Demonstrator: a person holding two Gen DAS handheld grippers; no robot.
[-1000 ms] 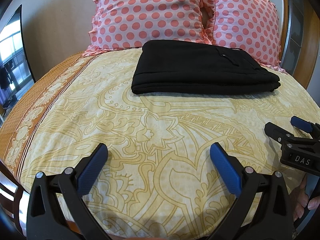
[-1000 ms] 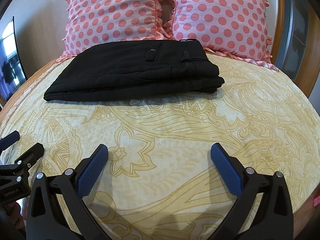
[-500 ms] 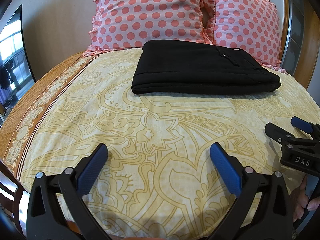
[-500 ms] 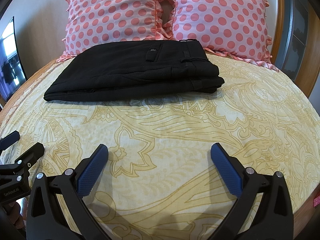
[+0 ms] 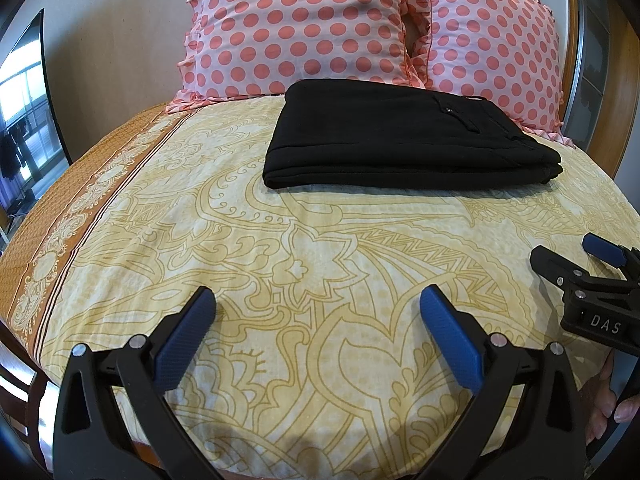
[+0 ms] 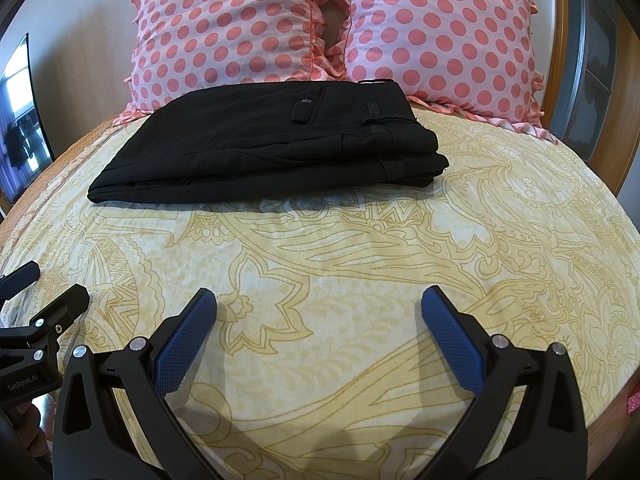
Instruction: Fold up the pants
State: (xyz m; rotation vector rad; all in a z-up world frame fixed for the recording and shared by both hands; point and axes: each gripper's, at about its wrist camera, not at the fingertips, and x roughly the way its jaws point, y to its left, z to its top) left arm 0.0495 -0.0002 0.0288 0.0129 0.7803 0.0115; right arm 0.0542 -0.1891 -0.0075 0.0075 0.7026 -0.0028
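Left wrist view: black pants (image 5: 404,140) lie folded at upper centre on the bed (image 5: 280,260), touching the polka-dot pillows (image 5: 296,24). Left tool (image 5: 318,308) and right tool (image 6: 319,308) gape wide, empty, well short. Fold looks finished; any touch-up should pinch the stacked edges together.

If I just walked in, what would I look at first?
Probably the two pink pillows with red dots, propped up side by side at the head of the bed. Right in front of them lie the black pants, folded into a neat stack on the yellow patterned bedspread. Nearest you, the left gripper and the right gripper hover over the sheet, jaws wide apart and holding nothing.
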